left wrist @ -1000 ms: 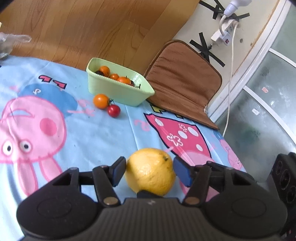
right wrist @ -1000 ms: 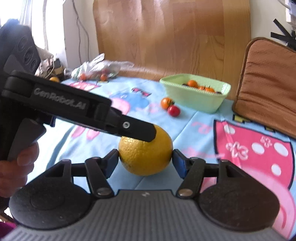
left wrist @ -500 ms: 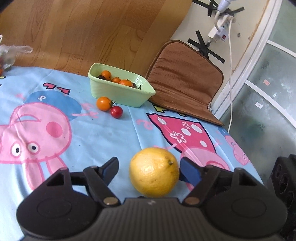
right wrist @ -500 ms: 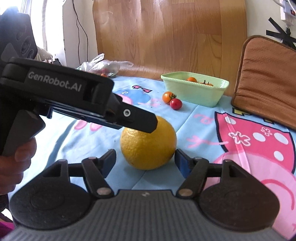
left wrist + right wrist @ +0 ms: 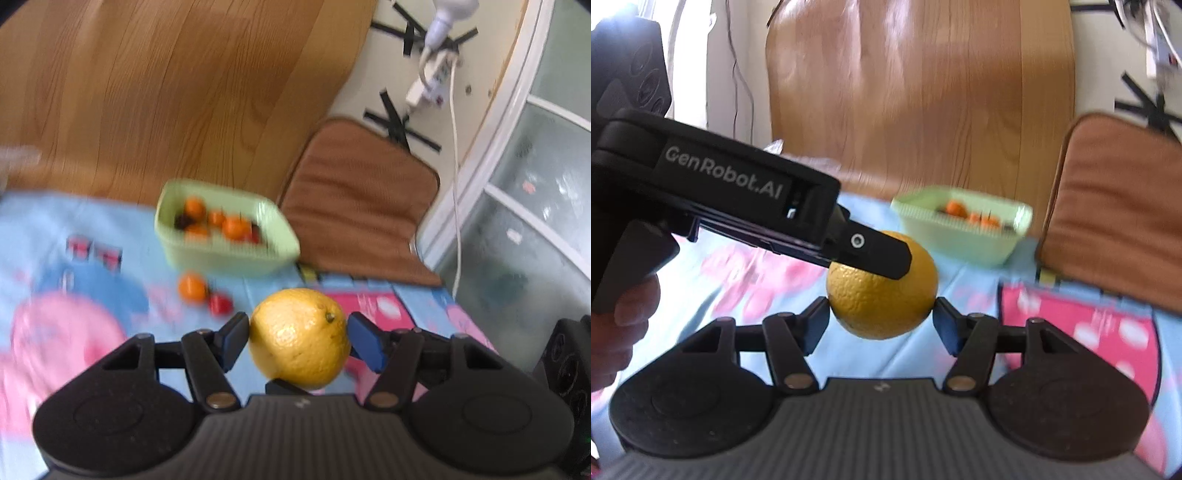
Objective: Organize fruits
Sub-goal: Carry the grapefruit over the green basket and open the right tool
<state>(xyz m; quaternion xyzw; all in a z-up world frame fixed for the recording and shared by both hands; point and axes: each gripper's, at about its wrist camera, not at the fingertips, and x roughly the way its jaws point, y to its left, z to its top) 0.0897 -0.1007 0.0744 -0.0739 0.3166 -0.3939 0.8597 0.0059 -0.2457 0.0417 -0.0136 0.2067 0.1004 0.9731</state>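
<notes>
A: Where is the yellow citrus fruit (image 5: 300, 338)?

B: Between the blue pads of the left gripper (image 5: 297, 341), both pads touching its sides. In the right wrist view the fruit (image 5: 882, 295) appears clear of the tabletop (image 5: 960, 291), with the left gripper's finger lying across its top.

A: And the right gripper (image 5: 881, 325)?

B: Its fingers flank the fruit closely. The left one looks to touch the peel; at the right one I cannot tell if there is contact, so I cannot say whether it grips.

A: The other fruit?

B: A pale green basket (image 5: 225, 232) stands further back on the cartoon-print cloth (image 5: 55, 332), holding small orange and dark tomatoes. Just in front of it lie an orange tomato (image 5: 192, 288) and a red tomato (image 5: 220, 305), touching each other. A brown cushion (image 5: 356, 210) stands beside the basket on the right. The picture is motion-blurred.
</notes>
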